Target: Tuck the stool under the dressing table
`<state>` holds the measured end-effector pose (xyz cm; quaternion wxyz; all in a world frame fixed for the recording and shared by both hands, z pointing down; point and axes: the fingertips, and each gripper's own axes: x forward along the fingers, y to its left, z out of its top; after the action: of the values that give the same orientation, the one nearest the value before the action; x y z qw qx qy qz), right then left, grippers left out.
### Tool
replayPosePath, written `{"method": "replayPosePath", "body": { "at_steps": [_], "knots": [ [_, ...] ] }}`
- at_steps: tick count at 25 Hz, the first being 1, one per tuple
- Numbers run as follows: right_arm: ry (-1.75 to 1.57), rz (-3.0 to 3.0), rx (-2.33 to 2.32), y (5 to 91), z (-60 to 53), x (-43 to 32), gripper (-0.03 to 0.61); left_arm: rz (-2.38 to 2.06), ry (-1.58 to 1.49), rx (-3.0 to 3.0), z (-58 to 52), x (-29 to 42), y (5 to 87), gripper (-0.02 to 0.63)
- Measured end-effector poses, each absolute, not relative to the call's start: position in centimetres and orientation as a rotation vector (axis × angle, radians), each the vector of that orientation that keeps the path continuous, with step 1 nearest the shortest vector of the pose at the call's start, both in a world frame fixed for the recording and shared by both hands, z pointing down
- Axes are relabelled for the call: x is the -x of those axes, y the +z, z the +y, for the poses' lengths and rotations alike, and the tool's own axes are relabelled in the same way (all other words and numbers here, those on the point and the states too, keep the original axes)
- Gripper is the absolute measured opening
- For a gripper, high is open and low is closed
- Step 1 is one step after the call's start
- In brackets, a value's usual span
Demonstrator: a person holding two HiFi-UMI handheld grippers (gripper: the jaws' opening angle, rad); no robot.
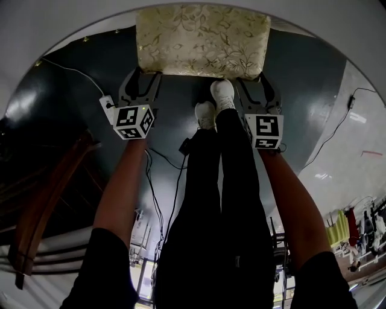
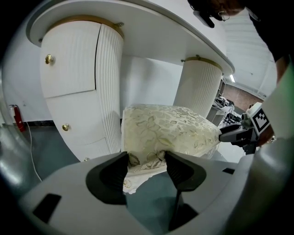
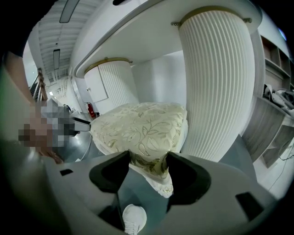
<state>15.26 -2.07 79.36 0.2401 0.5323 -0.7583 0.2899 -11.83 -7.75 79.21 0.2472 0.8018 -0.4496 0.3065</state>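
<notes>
The stool (image 1: pixel 202 39), with a cream and gold leaf-pattern cushion, stands on the dark floor against the white dressing table (image 1: pixel 72 18). My left gripper (image 1: pixel 142 73) grips the cushion's near left corner, and my right gripper (image 1: pixel 259 78) grips its near right corner. In the left gripper view the left gripper (image 2: pixel 147 158) has the stool (image 2: pixel 167 131) corner and fringe pressed between both jaws. The right gripper (image 3: pixel 148 158) holds the stool (image 3: pixel 142 126) the same way. The dressing table's top (image 2: pixel 151 32) overhangs the stool, which sits between its two ribbed pedestals.
The person's legs and white shoes (image 1: pixel 215 102) stand between the grippers, just behind the stool. A power strip (image 1: pixel 107 104) and cables (image 1: pixel 154 193) lie on the floor. Dark wooden furniture (image 1: pixel 48 199) is at the left. Ribbed pedestals (image 3: pixel 216 82) flank the stool.
</notes>
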Motion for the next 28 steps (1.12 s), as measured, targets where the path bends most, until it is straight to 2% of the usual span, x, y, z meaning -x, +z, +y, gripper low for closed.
{"method": "replayPosePath", "body": {
  "at_steps": [28],
  "knots": [
    [0.762,-2.096,-1.616,79.6,-3.0,-15.5,0.264,-1.219,0.794,-2.261,-8.5,11.6,79.1,0.264]
  ]
}}
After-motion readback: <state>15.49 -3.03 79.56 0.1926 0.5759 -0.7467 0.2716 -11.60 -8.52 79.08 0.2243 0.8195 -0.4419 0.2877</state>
